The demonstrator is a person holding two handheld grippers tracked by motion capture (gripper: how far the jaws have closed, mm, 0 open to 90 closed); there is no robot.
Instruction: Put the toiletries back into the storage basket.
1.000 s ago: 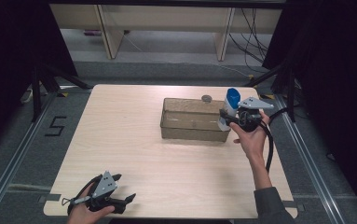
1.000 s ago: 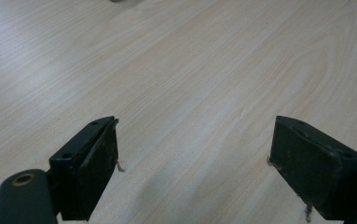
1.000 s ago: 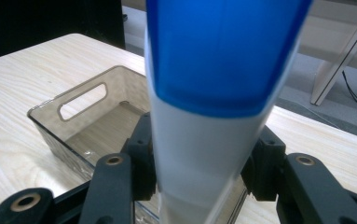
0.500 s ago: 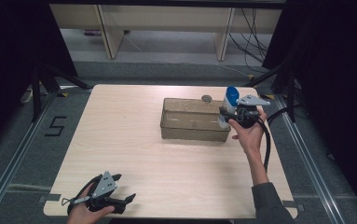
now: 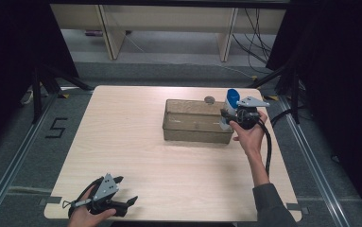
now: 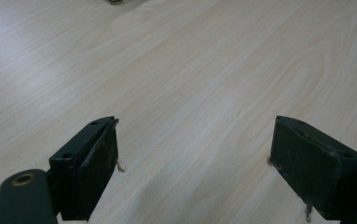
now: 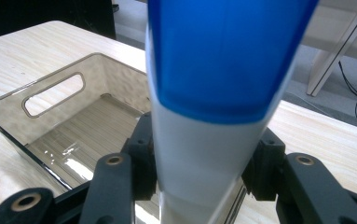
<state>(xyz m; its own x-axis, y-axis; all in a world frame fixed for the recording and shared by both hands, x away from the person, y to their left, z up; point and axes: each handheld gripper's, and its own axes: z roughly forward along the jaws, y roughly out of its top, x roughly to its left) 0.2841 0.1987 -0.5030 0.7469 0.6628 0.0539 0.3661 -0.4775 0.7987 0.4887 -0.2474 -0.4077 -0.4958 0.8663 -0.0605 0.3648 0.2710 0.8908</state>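
The table [image 5: 136, 142], a pale wood top, has broad bare room from its centre out to 9 o'clock and along the near edge between the two hands. The clear bin [image 5: 197, 121] sits toward 1 o'clock from the table centre, long side running across, its far wall a little short of the table's far edge. Its floor is bare in the right gripper view, with a handle slot cut in the end wall [image 7: 52, 94]. A small round grey object [image 5: 209, 100] lies on the table just beyond the bin's far wall, at 12 o'clock from it.

The right gripper [image 5: 226, 115] is at the bin's 3 o'clock end, over its right rim, well in from the table's right edge. Its jaws are pinching a white tube with a blue cap [image 5: 230, 106], held upright, cap uppermost; in the right gripper view the tube [image 7: 213, 130] stands between the pads above the bin's near corner.

The left gripper [image 5: 124, 194] rests at 7 o'clock, close to the table's near edge, jaws spread wide over bare wood [image 6: 195, 140], nothing between them.
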